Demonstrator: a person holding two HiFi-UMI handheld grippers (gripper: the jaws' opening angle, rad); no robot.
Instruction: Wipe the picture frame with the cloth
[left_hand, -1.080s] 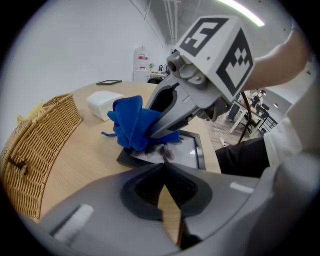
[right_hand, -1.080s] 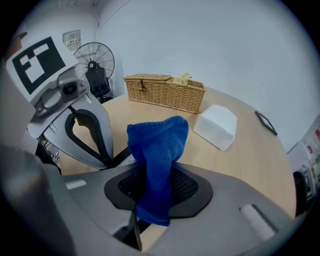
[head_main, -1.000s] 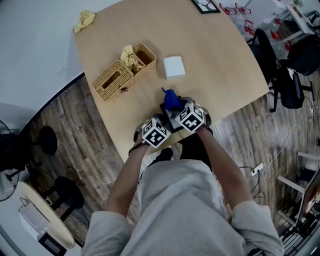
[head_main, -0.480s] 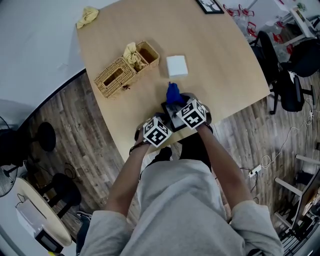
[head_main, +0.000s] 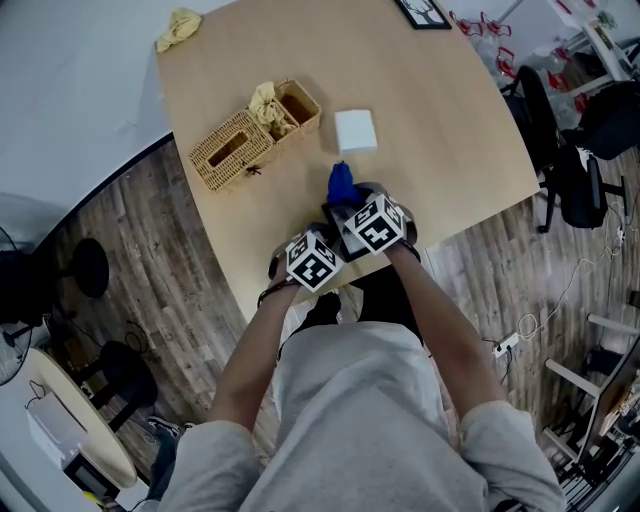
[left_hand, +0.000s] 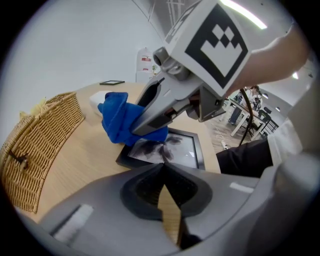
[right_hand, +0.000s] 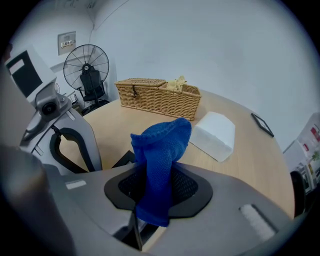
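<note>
A black picture frame (left_hand: 172, 150) lies flat near the table's front edge, mostly hidden under the grippers in the head view (head_main: 335, 214). My right gripper (right_hand: 152, 200) is shut on a blue cloth (right_hand: 160, 150), which bunches up out of its jaws. In the left gripper view the blue cloth (left_hand: 117, 122) rests on the frame's far left corner. My left gripper (left_hand: 162, 167) is shut, its tips at the frame's near edge with nothing visible between them. In the head view the cloth (head_main: 341, 185) pokes out beyond both marker cubes.
A wicker basket (head_main: 250, 140) holding a yellow cloth (head_main: 266, 105) stands left of a white box (head_main: 356, 129). Another yellow cloth (head_main: 175, 28) and a small dark frame (head_main: 420, 10) lie at the wooden table's (head_main: 450, 110) far side. Office chairs (head_main: 590, 150) stand right.
My right gripper, with the blue cloth, has shifted slightly left over the frame. The left gripper has stayed where it was.
</note>
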